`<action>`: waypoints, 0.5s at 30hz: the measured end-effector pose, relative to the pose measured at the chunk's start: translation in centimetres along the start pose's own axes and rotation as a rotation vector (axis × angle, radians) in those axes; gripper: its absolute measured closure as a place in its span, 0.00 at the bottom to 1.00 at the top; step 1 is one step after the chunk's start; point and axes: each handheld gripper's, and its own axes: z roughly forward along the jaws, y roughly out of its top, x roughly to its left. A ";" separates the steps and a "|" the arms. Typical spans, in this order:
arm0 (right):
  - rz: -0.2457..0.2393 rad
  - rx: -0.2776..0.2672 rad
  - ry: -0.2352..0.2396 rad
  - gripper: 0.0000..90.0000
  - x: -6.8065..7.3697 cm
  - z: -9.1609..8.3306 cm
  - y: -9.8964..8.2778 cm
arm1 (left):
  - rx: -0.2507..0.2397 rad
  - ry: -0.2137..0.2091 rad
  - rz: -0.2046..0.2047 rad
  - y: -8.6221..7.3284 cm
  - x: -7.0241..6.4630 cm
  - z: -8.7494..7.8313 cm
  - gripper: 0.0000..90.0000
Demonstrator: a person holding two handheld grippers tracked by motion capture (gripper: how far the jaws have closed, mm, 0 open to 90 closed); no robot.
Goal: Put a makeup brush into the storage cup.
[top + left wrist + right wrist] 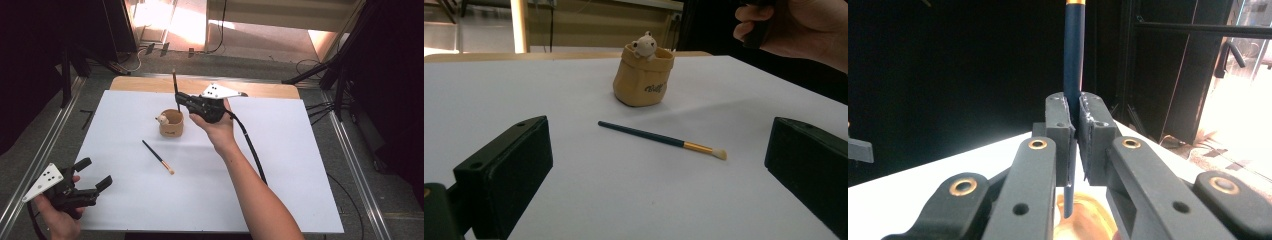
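Observation:
A tan bag-shaped cup [171,123] with a small bear figure on its rim stands mid-table, and it shows as well in the left gripper view [644,77]. My right gripper [179,96] hovers just above and right of the cup, shut on a dark blue brush [175,90] held upright, bristle end up. In the right gripper view the brush handle [1073,60] is pinched between the jaws, its lower tip over the cup's mouth [1088,220]. A second blue brush [157,156] lies flat on the sheet [664,140]. My left gripper [97,174] rests open at the near left.
A white sheet [280,165] covers the wooden table [150,83]. Metal rails run along both sides of the table, and dark stands and cables sit beyond the far edge. The right gripper's cable trails along the forearm [252,150].

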 end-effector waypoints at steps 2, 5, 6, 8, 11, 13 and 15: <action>0.004 -0.001 -0.002 0.95 -0.1 0.2 -0.1 | 0.000 -0.001 0.000 0.0 0.0 0.0 0.00; 0.009 0.004 -0.012 0.95 -0.2 0.5 -0.3 | -0.001 -0.004 -0.001 0.0 0.0 0.0 0.00; 0.011 0.004 -0.013 0.95 -0.3 0.6 -0.4 | -0.001 -0.003 -0.001 0.0 0.0 0.0 0.00; 0.014 0.004 -0.018 0.95 -0.4 0.9 -0.5 | -0.002 -0.003 0.000 0.0 0.1 0.0 0.00; 0.022 0.009 -0.024 0.95 -0.5 1.2 -0.9 | -0.003 -0.003 -0.001 0.0 0.1 0.0 0.00; 0.026 0.019 -0.024 0.95 -0.6 1.5 -1.3 | -0.004 -0.001 -0.002 0.0 0.1 -0.1 0.00; 0.031 0.021 -0.028 0.95 -0.7 1.7 -1.5 | -0.002 0.001 0.000 0.0 0.2 -0.1 0.00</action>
